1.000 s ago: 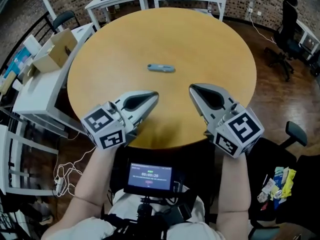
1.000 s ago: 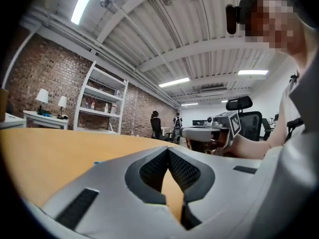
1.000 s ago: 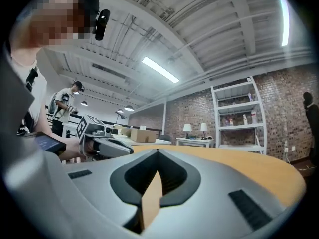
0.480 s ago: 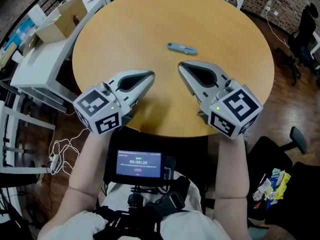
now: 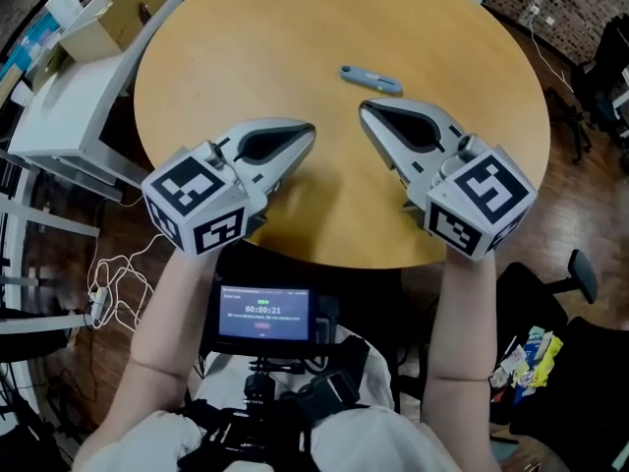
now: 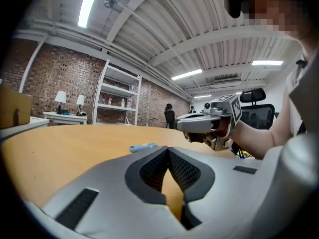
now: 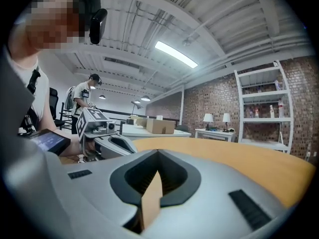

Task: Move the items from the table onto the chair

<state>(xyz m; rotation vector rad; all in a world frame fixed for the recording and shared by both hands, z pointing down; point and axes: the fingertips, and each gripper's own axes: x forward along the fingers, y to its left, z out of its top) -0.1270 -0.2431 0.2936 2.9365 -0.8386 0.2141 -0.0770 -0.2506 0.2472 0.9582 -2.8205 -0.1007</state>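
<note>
Pale wood, smooth and round: from the head view, the table (image 5: 295, 28) bears just one item (image 5: 371, 79), a slim blue-grey tool with rounded ends, lying flat near the middle. The left gripper (image 5: 309, 132) and right gripper (image 5: 365, 110), both grey moulded plastic with black-and-white marker cubes, hang over the near edge with their tips pointed at it. Both are shut and empty. The right tip is near the item but apart from it. A black chair (image 5: 582, 269) stands at lower right, well away from the table, with bright packets (image 5: 528, 356) on or beside it; which one cannot be told. On this showing the clearing is nearly done: the last item waits to be picked up and carried across.

In the left gripper view, ribbed black pads meet at the tip with only bare tabletop showing through the gap behind them. The item lies just beyond, flat on the wood, and the right gripper hovers to its right.

In the right gripper view, the jaws are pressed together on nothing. Past them are the left gripper and a cardboard box (image 7: 159, 126) on a white desk (image 7: 149, 132).
</note>
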